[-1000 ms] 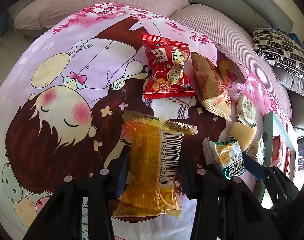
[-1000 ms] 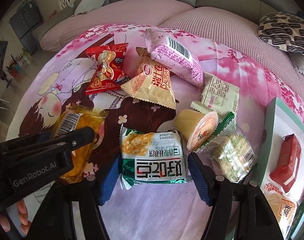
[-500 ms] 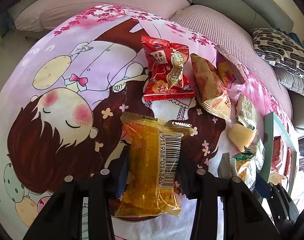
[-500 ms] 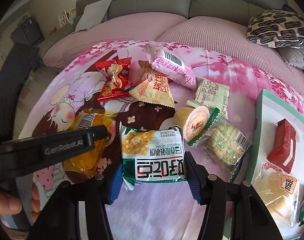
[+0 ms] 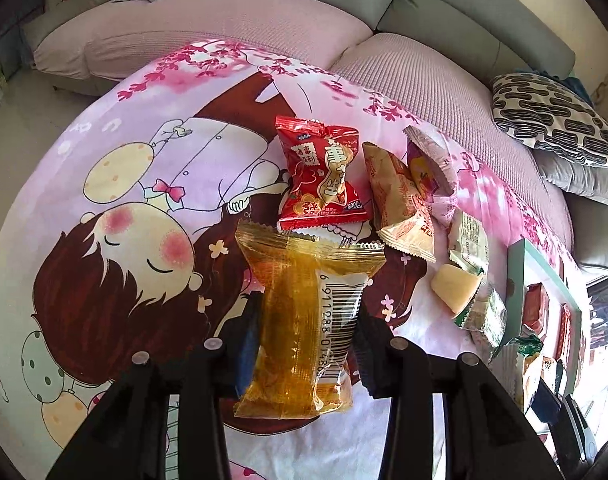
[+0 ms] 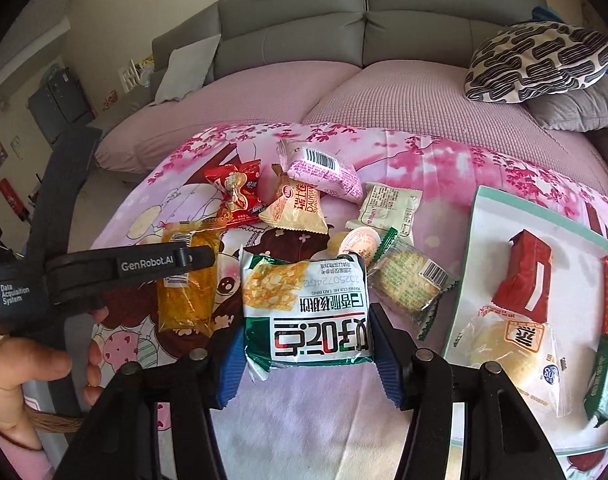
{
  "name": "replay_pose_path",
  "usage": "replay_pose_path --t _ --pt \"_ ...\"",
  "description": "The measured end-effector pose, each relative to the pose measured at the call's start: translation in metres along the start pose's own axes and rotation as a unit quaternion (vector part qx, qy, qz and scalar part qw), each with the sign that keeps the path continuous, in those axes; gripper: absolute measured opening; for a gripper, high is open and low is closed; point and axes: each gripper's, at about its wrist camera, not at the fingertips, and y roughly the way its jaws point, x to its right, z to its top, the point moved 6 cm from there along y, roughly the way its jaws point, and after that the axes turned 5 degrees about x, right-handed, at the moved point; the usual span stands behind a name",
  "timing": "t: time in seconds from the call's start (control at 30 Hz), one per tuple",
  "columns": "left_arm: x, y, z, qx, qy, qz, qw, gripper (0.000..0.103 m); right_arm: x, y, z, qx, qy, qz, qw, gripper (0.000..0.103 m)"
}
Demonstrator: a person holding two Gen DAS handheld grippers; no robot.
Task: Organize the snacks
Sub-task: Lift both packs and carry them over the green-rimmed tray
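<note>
My left gripper (image 5: 309,340) is shut on a yellow clear-wrapped snack packet (image 5: 304,320), its jaws squeezing tighter, and holds it just above the cartoon-print cloth. In the right wrist view that packet (image 6: 184,304) hangs under the left gripper's finger (image 6: 144,266). My right gripper (image 6: 309,356) is shut on a green-and-white packet (image 6: 304,304), pads pressed on both sides, held above the cloth. A teal-rimmed white tray (image 6: 475,264) lies to its right and holds a red packet (image 6: 523,276) and a clear-wrapped cake (image 6: 511,344).
Loose on the cloth lie a red packet (image 5: 323,176), a beige packet (image 5: 399,208), a pink packet (image 6: 323,170), a small white packet (image 6: 387,208), a jelly cup (image 6: 359,242) and a wrapped biscuit (image 6: 407,284). A sofa with a patterned cushion (image 6: 539,64) runs behind.
The right gripper's jaws closed onto the green-and-white packet, then lifted it up and toward the tray. The left gripper rose a little with the yellow packet.
</note>
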Motion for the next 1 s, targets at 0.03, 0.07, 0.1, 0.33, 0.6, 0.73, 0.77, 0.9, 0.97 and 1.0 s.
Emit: replay_pose_path --t 0.03,0.07,0.1,0.33,0.6,0.73,0.77,0.9,0.97,1.0 --pt "0.000 -0.003 0.001 0.004 0.000 0.000 1.0000 0.043 0.003 -0.002 0.001 0.003 0.005 0.001 1.000 0.059" --pt "0.001 -0.006 0.002 0.008 0.001 0.000 1.0000 0.043 0.006 -0.004 0.001 0.005 0.010 0.002 1.000 0.059" --pt "0.001 -0.009 0.003 0.011 0.002 0.000 0.9999 0.043 0.008 -0.006 0.002 0.007 0.013 0.003 1.000 0.059" --pt "0.011 -0.015 0.004 0.016 0.012 0.005 0.9998 0.043 0.032 -0.018 0.006 0.021 0.044 -0.001 0.999 0.059" --pt "0.037 -0.027 0.003 0.030 0.039 0.007 0.9987 0.043 0.094 -0.039 0.010 0.046 0.090 -0.059 0.993 0.059" --pt "0.057 -0.034 0.003 0.039 0.061 0.001 0.9973 0.043 0.138 -0.055 0.009 0.061 0.132 -0.089 0.985 0.059" --pt "0.063 -0.036 0.003 0.041 0.066 -0.002 0.9970 0.043 0.149 -0.059 0.009 0.065 0.140 -0.101 0.983 0.059" --pt "0.089 -0.040 0.003 0.044 0.096 -0.012 0.9944 0.043 0.192 -0.073 0.002 0.073 0.166 -0.162 0.970 0.059" --pt "0.106 -0.041 0.002 0.045 0.111 -0.018 0.9926 0.043 0.211 -0.078 -0.002 0.072 0.179 -0.183 0.964 0.059" --pt "0.114 -0.042 0.003 0.045 0.119 -0.022 0.9916 0.043 0.220 -0.080 -0.004 0.072 0.188 -0.187 0.962 0.059"
